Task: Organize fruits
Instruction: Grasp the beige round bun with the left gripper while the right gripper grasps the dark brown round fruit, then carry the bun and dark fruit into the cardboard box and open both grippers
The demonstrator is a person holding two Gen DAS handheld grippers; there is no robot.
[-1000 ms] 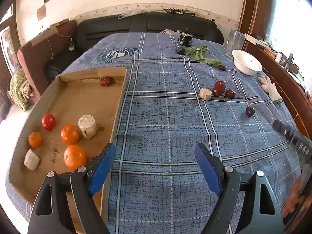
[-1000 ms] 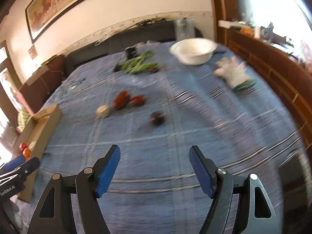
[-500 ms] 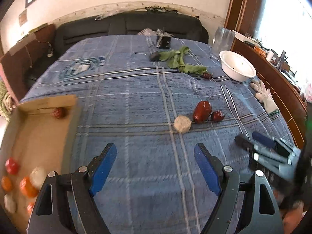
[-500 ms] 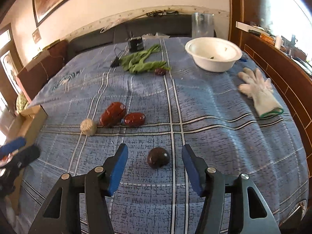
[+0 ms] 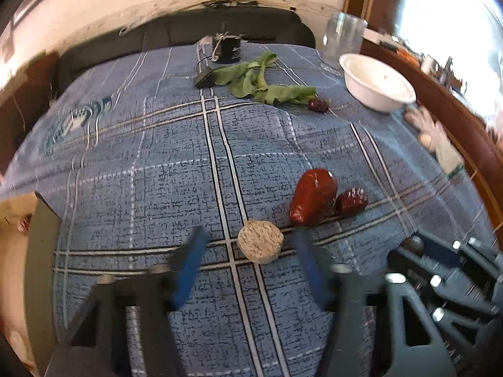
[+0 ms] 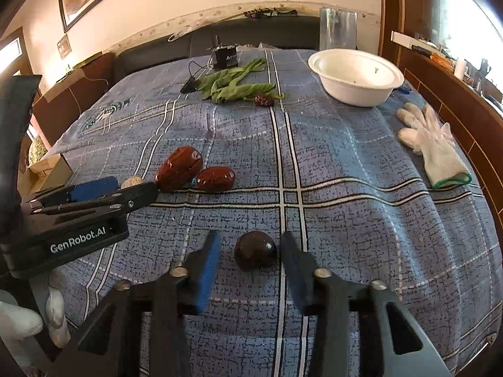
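My left gripper (image 5: 248,245) is open around a pale round chunk (image 5: 260,245) on the blue plaid cloth, with its fingers apart from it. A large red date (image 5: 312,196) and a small one (image 5: 351,202) lie just beyond it to the right. My right gripper (image 6: 250,249) is open, and a dark round fruit (image 6: 255,254) sits between its fingers without touching them. In the right wrist view the left gripper (image 6: 94,194) is at the left, beside the large date (image 6: 178,172) and the small date (image 6: 216,178). The cardboard box (image 5: 12,235) is at the left edge.
A white bowl (image 6: 355,77) and a glass jar (image 6: 338,31) stand at the back right. Green leaves (image 6: 234,86), a small dark date (image 6: 263,100) and a black device (image 6: 224,57) lie at the back. A white glove (image 6: 432,146) lies on the right.
Both grippers moved forward and lower. The left one swung right from the box and now brackets the pale chunk. The right one closed in around the dark fruit, its jaws narrower.
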